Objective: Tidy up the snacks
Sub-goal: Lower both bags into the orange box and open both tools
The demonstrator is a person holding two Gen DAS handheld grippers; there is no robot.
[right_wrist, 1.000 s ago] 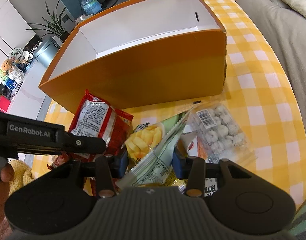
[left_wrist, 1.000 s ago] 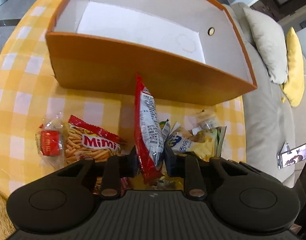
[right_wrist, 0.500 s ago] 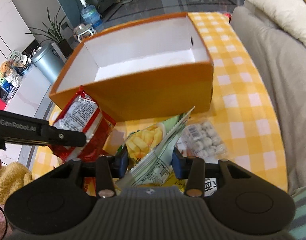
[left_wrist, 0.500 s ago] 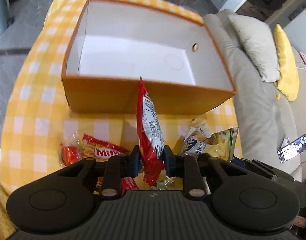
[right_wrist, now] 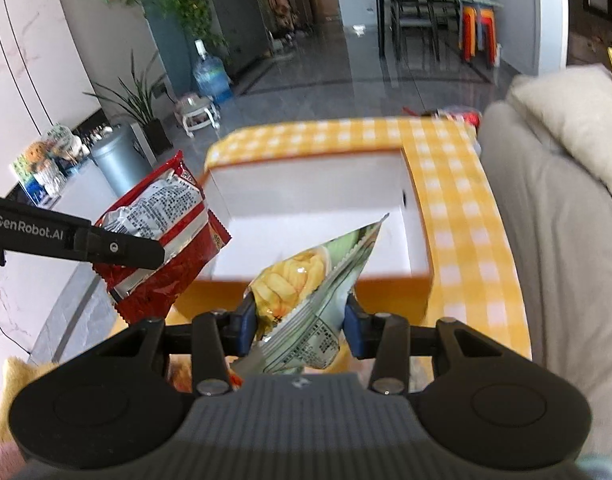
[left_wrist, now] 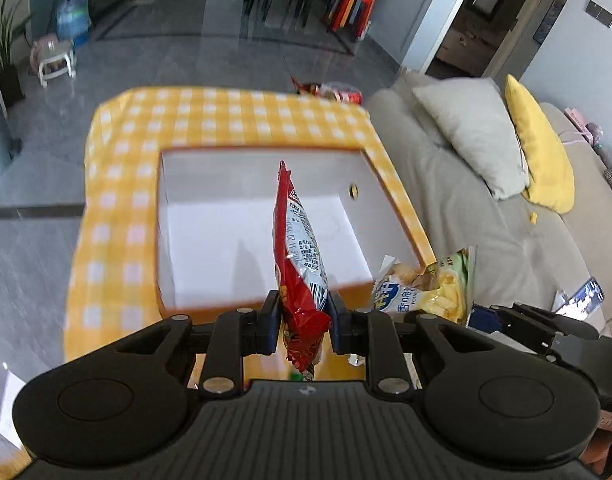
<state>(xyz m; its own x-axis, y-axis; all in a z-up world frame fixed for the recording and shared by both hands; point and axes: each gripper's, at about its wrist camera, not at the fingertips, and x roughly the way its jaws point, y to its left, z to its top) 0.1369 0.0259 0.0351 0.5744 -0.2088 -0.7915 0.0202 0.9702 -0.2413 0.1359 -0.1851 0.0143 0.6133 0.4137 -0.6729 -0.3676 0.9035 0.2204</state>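
Observation:
My left gripper (left_wrist: 302,312) is shut on a red snack bag (left_wrist: 300,248), held edge-on in the air above the near rim of an orange box (left_wrist: 262,304) with a bare white inside. In the right wrist view that red snack bag (right_wrist: 162,232) hangs at the left in the left gripper's finger (right_wrist: 118,246). My right gripper (right_wrist: 298,320) is shut on a green and yellow chip bag (right_wrist: 306,284), also lifted in front of the orange box (right_wrist: 385,286). The same chip bag (left_wrist: 429,288) shows at the right of the left wrist view.
The box sits on a yellow checked tablecloth (left_wrist: 118,208). A grey sofa (left_wrist: 485,240) with a beige cushion (left_wrist: 469,128) and a yellow cushion (left_wrist: 541,152) runs along the right. Red packets (left_wrist: 337,92) lie at the table's far edge. A phone (left_wrist: 577,296) rests on the sofa.
Both grippers have risen with their bags, from table level to above the box's near rim. The snacks on the table have dropped out of view below.

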